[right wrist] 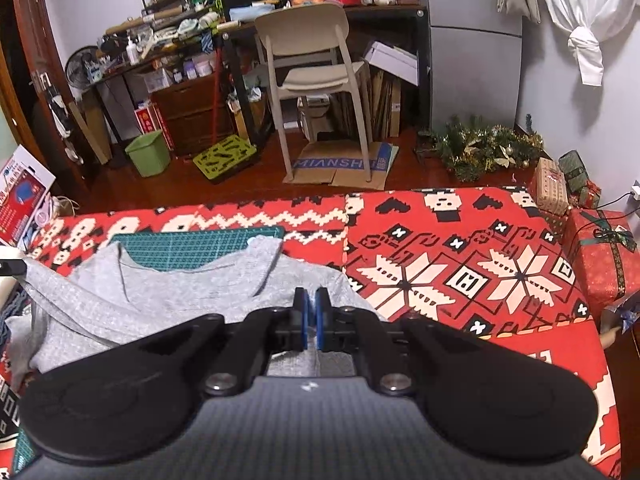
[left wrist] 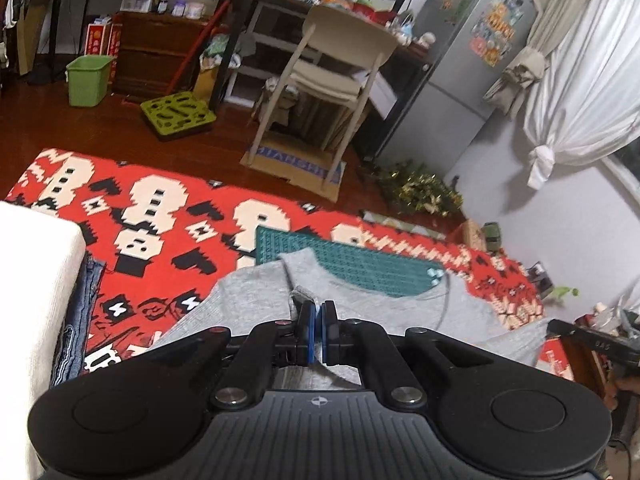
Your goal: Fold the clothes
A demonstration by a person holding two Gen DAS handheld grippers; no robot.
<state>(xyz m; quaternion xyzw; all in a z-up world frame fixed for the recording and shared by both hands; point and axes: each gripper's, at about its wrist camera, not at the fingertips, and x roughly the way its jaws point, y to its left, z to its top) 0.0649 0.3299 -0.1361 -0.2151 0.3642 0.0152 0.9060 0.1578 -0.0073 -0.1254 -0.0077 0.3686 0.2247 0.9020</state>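
Observation:
A grey shirt lies rumpled on a red patterned blanket, partly over a green cutting mat. My left gripper is shut on a pinched fold of the shirt near its neckline. In the right wrist view the same shirt spreads to the left, neckline towards the mat. My right gripper has its blue pads closed on the shirt's right edge. Each view catches a black part of the other gripper, at the right edge and at the left edge.
A white folded cloth and denim lie at the blanket's left. Wrapped gift boxes and a wreath sit to the right. Beyond the blanket stand a beige chair and a cluttered desk.

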